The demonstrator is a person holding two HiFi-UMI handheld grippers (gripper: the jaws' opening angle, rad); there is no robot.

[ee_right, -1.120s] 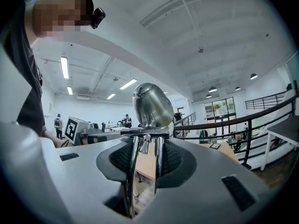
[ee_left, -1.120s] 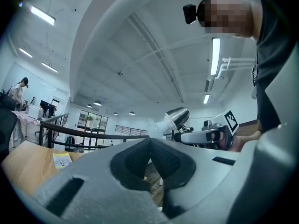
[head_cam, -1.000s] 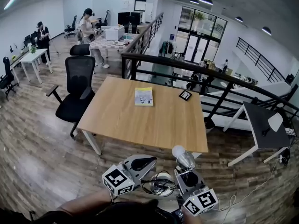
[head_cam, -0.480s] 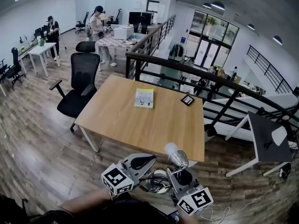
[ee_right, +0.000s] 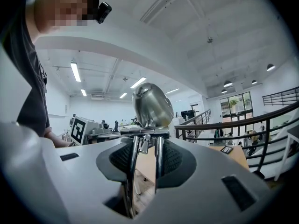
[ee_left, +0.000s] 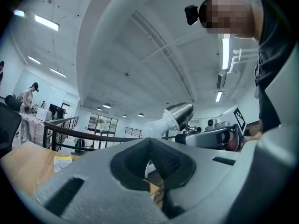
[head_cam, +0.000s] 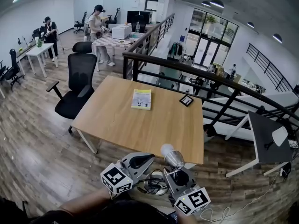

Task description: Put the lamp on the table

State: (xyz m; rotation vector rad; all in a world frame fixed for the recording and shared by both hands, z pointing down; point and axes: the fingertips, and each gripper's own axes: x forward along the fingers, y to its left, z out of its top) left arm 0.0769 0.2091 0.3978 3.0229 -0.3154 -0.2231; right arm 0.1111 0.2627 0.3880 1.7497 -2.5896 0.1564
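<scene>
Office, wooden table point(head_cam: 121, 120) ahead | right gripper point(ee_right: 145, 139) fingers clamp lamp point(ee_right: 152, 104) stem | left gripper point(ee_left: 149, 143) fingers closed

Head camera sits high, staring steeply down over the counter point(head_cam: 140, 120) from its near edge. Each gripper camera rides tight behind its own jaws, aimed level across the room. All three catch the lamp point(head_cam: 174, 159), counter and railing point(head_cam: 134, 68).

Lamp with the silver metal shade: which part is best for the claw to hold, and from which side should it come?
Grip the two thin metal rods behind the silver metal shade, coming from the rear so the rods lie along the jaws. The shade is round and smooth and would probably slip; the right claw is shut on them.
</scene>
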